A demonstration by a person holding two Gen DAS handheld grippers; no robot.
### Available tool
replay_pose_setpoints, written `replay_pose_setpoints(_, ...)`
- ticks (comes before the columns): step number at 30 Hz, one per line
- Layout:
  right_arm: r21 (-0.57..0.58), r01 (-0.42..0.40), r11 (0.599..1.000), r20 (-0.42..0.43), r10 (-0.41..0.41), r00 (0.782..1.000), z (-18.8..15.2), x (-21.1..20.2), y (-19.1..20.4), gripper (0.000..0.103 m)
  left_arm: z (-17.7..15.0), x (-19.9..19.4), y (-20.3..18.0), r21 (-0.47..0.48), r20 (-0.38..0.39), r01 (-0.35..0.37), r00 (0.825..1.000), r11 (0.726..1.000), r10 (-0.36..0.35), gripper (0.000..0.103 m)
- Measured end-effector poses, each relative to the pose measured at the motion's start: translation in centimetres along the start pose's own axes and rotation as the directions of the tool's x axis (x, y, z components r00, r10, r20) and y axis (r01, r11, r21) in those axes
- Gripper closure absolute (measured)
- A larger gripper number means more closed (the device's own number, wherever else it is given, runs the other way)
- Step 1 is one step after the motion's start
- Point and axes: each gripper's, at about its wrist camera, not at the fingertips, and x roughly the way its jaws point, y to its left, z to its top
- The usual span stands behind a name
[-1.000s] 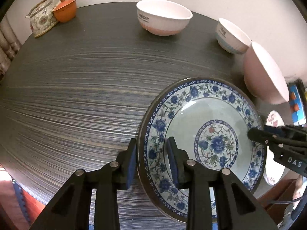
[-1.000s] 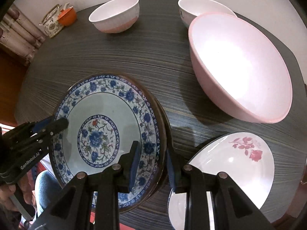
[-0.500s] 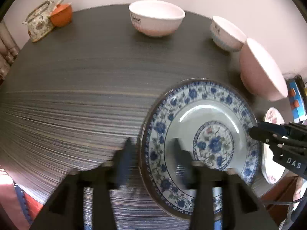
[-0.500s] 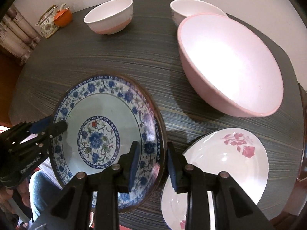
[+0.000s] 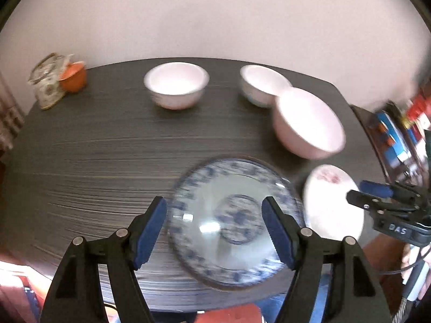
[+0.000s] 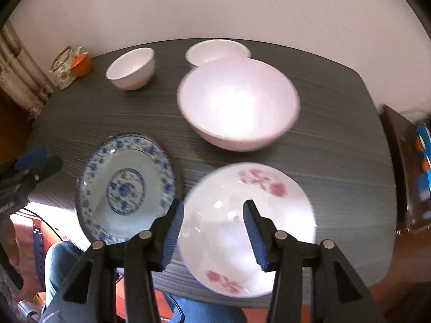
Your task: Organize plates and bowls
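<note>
A blue-patterned plate (image 5: pixel 231 220) lies flat on the dark table near its front edge; it also shows in the right wrist view (image 6: pixel 124 185). My left gripper (image 5: pixel 215 228) is open and empty above it. A white plate with pink flowers (image 6: pixel 247 226) lies to its right, also seen in the left wrist view (image 5: pixel 332 202). My right gripper (image 6: pixel 212 231) is open and empty above the white plate. A large pink bowl (image 6: pixel 238 102) and two small white bowls (image 6: pixel 132 67) (image 6: pixel 216 52) stand behind.
A floral teapot (image 5: pixel 48 83) and an orange cup (image 5: pixel 72 76) stand at the table's far left corner. A wall runs behind the table (image 6: pixel 80 115). A shelf with coloured items (image 5: pixel 396 140) stands to the right. A person's legs (image 6: pixel 64 263) are at the front edge.
Both grippers let go of the blue plate's rim, opened wide and pulled back and up. The plate now rests flat on the table. The right gripper moved over the white flowered plate.
</note>
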Motion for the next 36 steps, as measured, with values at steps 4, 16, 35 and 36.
replay_pose_setpoints(4,0.023,0.016,1.000,-0.004,-0.016,1.000,-1.3,0.0,-1.8,0.056,-0.5,1.2,-2.4,0.009,-0.044,0.030,0.999,0.999,-0.030,0.034)
replay_pose_setpoints(16,0.121,0.038,0.992,-0.038,-0.033,0.999,-2.6,2.0,-7.3,0.056,-2.4,4.2,-8.3,0.029,-0.180,0.116,0.978,0.993,-0.109,0.034)
replay_pose_setpoints(35,0.085,-0.048,0.995,-0.103,0.057,0.993,-0.5,7.9,-13.9,0.056,-7.2,8.6,-15.0,-0.139,-0.233,-0.048,0.972,0.989,0.014,0.053)
replay_pose_setpoints(36,0.084,-0.056,0.995,-0.099,0.064,0.993,-0.5,7.8,-14.0,0.056,-7.2,8.9,-15.1,-0.154,-0.232,-0.048,0.973,0.987,0.011,0.053)
